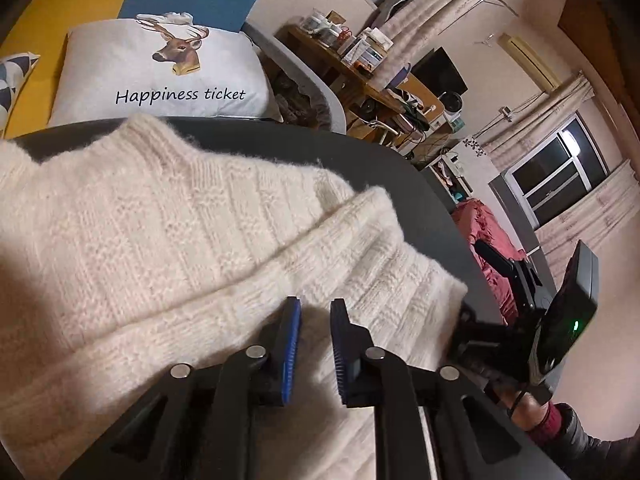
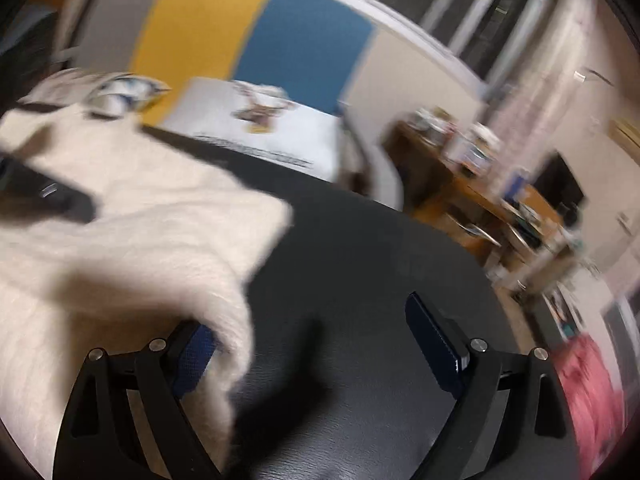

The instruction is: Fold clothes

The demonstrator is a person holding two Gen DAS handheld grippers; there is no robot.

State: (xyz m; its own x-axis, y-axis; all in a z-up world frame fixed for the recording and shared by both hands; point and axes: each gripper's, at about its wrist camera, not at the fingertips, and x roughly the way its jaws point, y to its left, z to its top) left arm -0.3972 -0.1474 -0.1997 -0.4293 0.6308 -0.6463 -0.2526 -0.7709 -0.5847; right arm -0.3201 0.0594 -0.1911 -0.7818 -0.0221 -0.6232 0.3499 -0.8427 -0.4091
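While the cream knit sweater [image 1: 168,240] lies spread over the dark round table [image 1: 380,152], both grippers work near its right-hand edge. Taking the sweater as the landmark and reading from its left: its body lies flat on the table, with a ribbed sleeve or side panel [image 1: 320,248] laid diagonally across it, which looks like a fold already turned inward. Beyond the sweater's far edge a deer-print pillow [image 1: 160,68] leans against a yellow and blue wall.

Over the near part of the folded panel hovers the left gripper [image 1: 315,308], its blue pads a narrow gap apart with no cloth between them, so it seems released, perhaps just above the knit to steady it.

At the sweater's right edge sits the right gripper [image 2: 312,340], jaws spread wide; a flap of the sweater [image 2: 224,320] hangs over its left finger but nothing is pinched. That view is blurred by motion. Whether it is letting go of a finished fold or reaching for the next, I can't tell.
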